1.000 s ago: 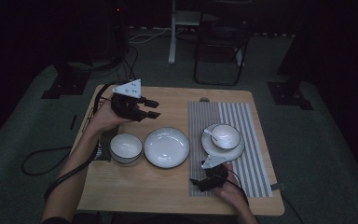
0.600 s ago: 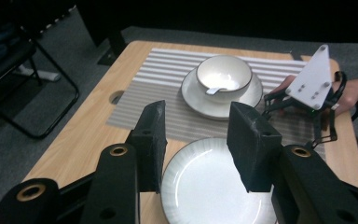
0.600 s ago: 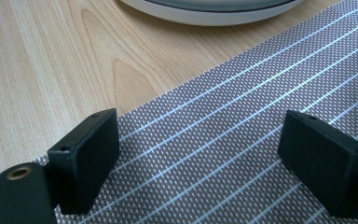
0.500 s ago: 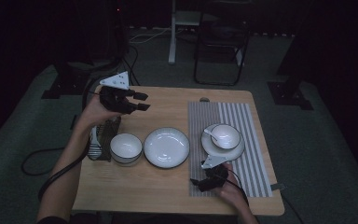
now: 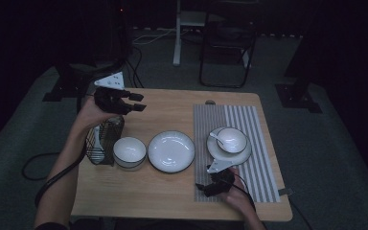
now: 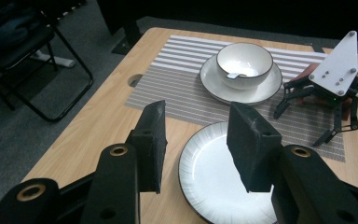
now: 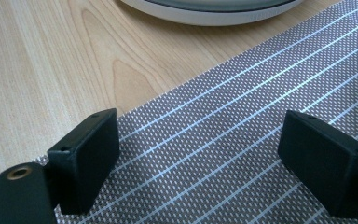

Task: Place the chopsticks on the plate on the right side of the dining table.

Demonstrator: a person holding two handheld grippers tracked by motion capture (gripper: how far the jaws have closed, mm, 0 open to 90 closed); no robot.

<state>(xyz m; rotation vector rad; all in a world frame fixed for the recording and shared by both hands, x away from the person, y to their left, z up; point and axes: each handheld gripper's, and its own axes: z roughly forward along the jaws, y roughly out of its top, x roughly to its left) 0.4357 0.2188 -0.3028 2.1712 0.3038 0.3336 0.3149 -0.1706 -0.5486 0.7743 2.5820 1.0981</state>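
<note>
The left claw [image 5: 133,101] hangs over the upper left corner of the bench [image 5: 172,108], jaws partly apart with nothing between them. Just below it in the high view, a wire basket [image 5: 100,141] sits at the bench's left edge, with something pale standing inside that I cannot make out. Beside the basket is a small bowl [image 5: 130,151], touching or nearly touching it, and next to that a flat white plate [image 5: 171,150] in the middle of the frame.

A striped mat [image 5: 261,158] covers the right part of the bench. On its upper half is a saucer [image 5: 243,155] carrying a bowl with a spoon [image 5: 217,138] in it. The right claw [image 5: 206,188] rests low on the mat's lower left corner, close to the bench's near edge, its jaws wide and empty.

Bare wood lies open along the top of the bench between the left claw and the mat, and along the bottom below the plate.
</note>
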